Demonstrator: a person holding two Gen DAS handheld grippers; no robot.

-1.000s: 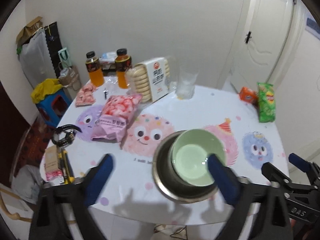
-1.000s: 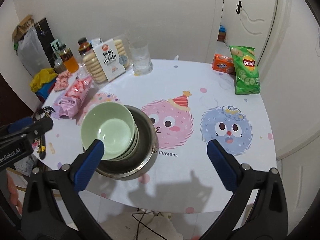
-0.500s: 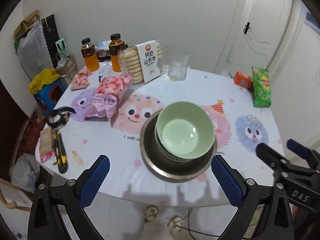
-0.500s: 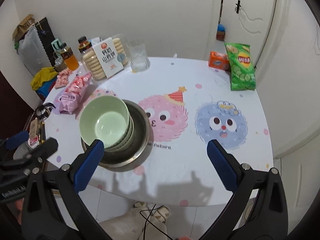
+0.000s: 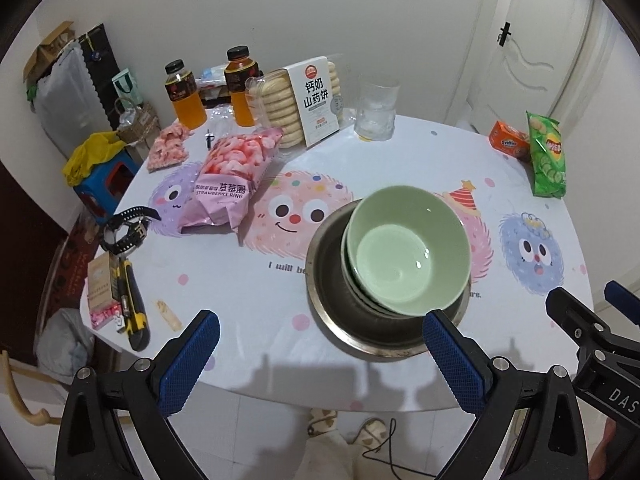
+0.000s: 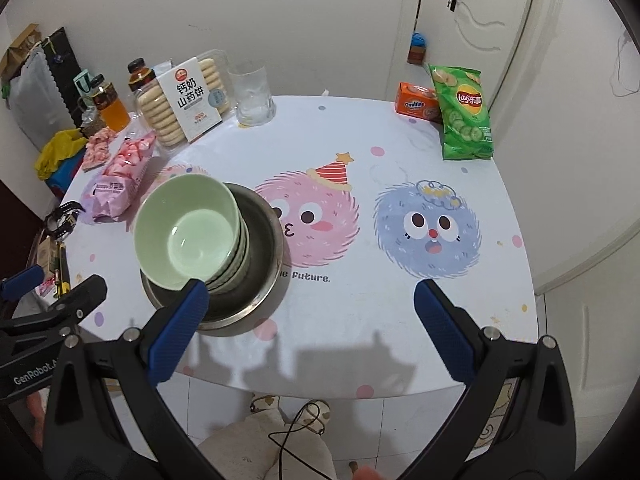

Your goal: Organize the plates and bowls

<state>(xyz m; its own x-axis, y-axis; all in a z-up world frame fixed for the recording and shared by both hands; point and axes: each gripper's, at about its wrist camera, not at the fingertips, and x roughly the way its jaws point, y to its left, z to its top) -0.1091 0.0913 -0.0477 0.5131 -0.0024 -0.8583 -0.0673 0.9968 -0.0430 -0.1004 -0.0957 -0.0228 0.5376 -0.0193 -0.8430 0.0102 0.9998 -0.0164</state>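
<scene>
Both tools hang above the near edge of the table (image 6: 400, 140), jaws spread wide and holding nothing. The left gripper (image 5: 320, 364) has the stack of green bowls (image 5: 408, 248) just ahead and a little to the right of its right finger; from the right gripper (image 6: 312, 320) the same stack (image 6: 188, 224) sits ahead and to the left, its rim partly hidden behind the left fingertip. The bowls are nested inside a shallow steel basin (image 5: 332, 312) (several bowls, though how many is hard to count from the visible rims), and the stack leans slightly off the basin's centre.

Judging from this, the stacking looks largely done and the step in hand is a pause between placements, or the finish. No loose plate or bowl shows elsewhere on the table, only snack bags, bottles and a glass. If anything remains, the next move likely calls for nudging the stack to sit square in the basin, closing on a rim gently so the glazed bowls do not slip.
</scene>
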